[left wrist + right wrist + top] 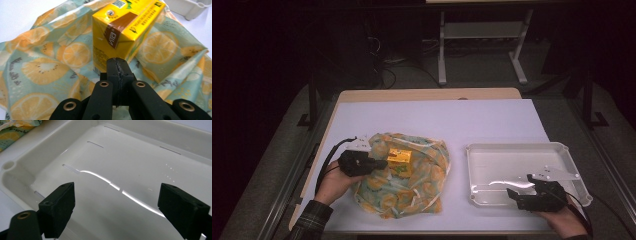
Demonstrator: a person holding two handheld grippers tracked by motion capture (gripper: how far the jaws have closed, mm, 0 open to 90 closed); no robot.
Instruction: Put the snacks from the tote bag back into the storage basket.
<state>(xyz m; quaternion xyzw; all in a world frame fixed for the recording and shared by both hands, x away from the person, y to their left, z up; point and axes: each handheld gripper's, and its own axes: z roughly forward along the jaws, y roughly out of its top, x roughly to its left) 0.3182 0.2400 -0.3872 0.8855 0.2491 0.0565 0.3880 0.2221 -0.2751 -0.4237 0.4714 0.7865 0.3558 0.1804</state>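
A wooden table [427,94] stands under a pale sheet [492,125] that covers most of its top; behind it, in the dark, are the legs of a metal stand [482,45]. On the left half of the sheet lies a crumpled bag [412,185] printed with orange and lemon slices on pale green. A yellow drink carton [399,158] with a brown band sits on top of the bag, near its upper middle. To the right, well apart from the bag, is a white plastic tray [517,150] with a raised rim and nothing in it.

The left gripper [379,163] lies low over the bag's left edge, pointing right at the carton. In the left gripper view its two black jaws are pressed together with nothing between them, and their tip sits right at the carton's [125,27] lower near edge; whether it touches the carton cannot be told. The bag's [50,67] printed folds spread around and beneath it.

The right gripper [514,194] hovers over the tray's near edge, pointing left and into it. In the right gripper view its jaws stand wide apart, holding nothing, with the tray's [22,157] glossy floor between and beyond them.

The left hand [334,185] comes in from the bottom left in a plaid sleeve [312,220], wrapped around its gripper's body. The right hand [562,220] enters at the bottom right corner, gripping from below.
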